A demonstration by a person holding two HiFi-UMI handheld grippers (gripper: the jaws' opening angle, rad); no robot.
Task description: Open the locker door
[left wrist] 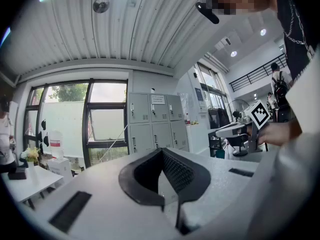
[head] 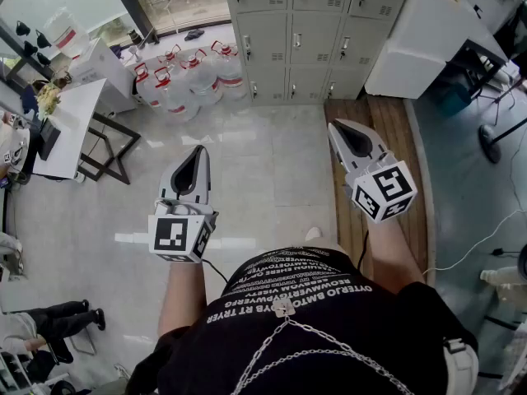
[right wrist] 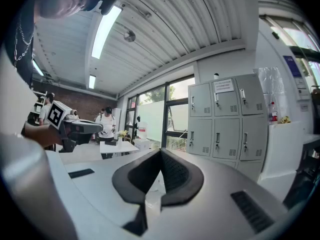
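A bank of grey lockers [head: 296, 31] stands against the far wall, all doors closed, each with a small handle. It also shows in the left gripper view as lockers [left wrist: 152, 121] and in the right gripper view as lockers [right wrist: 225, 116], still some distance off. My left gripper [head: 198, 152] is held over the tiled floor and points toward them, jaws together and empty [left wrist: 161, 152]. My right gripper [head: 336, 127] is held over the wooden strip, also shut with nothing between its jaws [right wrist: 160, 151].
Several large water bottles [head: 189, 76] stand left of the lockers. A white table [head: 70, 126] is at the left and a white cabinet [head: 420, 39] at the right of the lockers. A wooden floor strip [head: 399, 130] runs ahead. A person's legs [head: 58, 319] show lower left.
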